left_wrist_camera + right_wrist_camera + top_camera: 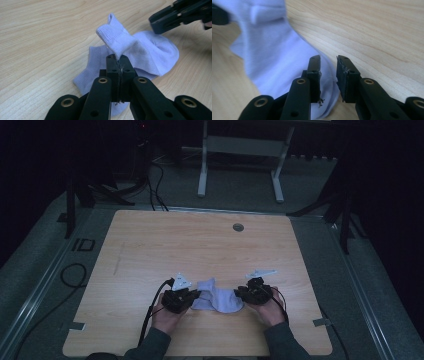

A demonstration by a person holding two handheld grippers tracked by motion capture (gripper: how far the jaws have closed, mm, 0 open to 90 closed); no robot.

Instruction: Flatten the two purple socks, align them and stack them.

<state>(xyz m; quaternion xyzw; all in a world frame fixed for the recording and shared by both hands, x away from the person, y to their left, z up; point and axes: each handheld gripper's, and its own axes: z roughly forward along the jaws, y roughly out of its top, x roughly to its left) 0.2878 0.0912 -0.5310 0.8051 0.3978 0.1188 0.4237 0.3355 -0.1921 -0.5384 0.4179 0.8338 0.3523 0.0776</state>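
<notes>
pale lilac ankle socks (147, 53), crumpled, ribbed cuff raised | on wooden bench (200, 240), near edge | left claw (116, 58) clamped on cuff fabric | right claw (328, 68) parted, astride sock's edge, not gripping

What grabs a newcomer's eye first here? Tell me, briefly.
A pale lilac sock lies crumpled on the near part of the wooden table. The left hand-held gripper is shut on its fabric, while the right hand-held gripper hovers open at the sock's other end.
</notes>
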